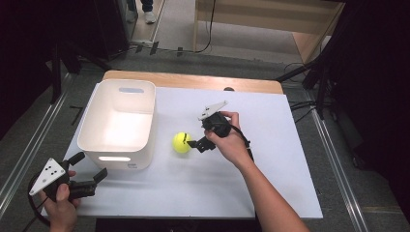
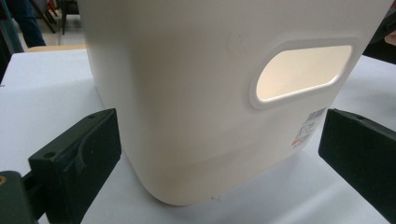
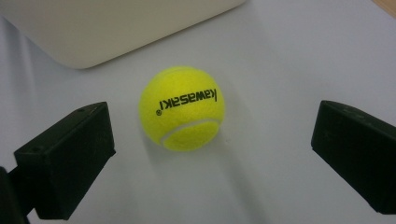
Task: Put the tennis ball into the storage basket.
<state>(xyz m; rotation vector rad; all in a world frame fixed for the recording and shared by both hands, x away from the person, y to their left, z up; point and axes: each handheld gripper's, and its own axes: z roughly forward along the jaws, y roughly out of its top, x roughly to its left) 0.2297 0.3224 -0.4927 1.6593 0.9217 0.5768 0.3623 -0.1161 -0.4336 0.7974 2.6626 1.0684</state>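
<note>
Black jaws of the right gripper (image 3: 212, 154) were spread wide, with the yellow tennis ball (image 3: 182, 108) lying untouched between them on the white table (image 1: 270, 169), just beside the white bin (image 1: 118, 123). The left gripper (image 1: 92, 171) was likewise held open, its 2 jaws aimed at the bin's near wall.

A yellow tennis ball (image 3: 182, 108) rests on the white counter (image 3: 280, 56), roughly at the middle of the right gripper view. Black lettering across it reads "kawasaki", upside down from this angle, and a pale curved seam runs below the word. The right gripper (image 3: 212, 154) faces the ball with its two black jaws spread wide, one at the lower left and one at the lower right, neither touching it. The ball lies just beyond the gap between them. Behind the ball, at the upper left, sits the rounded lower edge of a cream-white bin (image 3: 107, 28), near the ball but apart from it.
</note>
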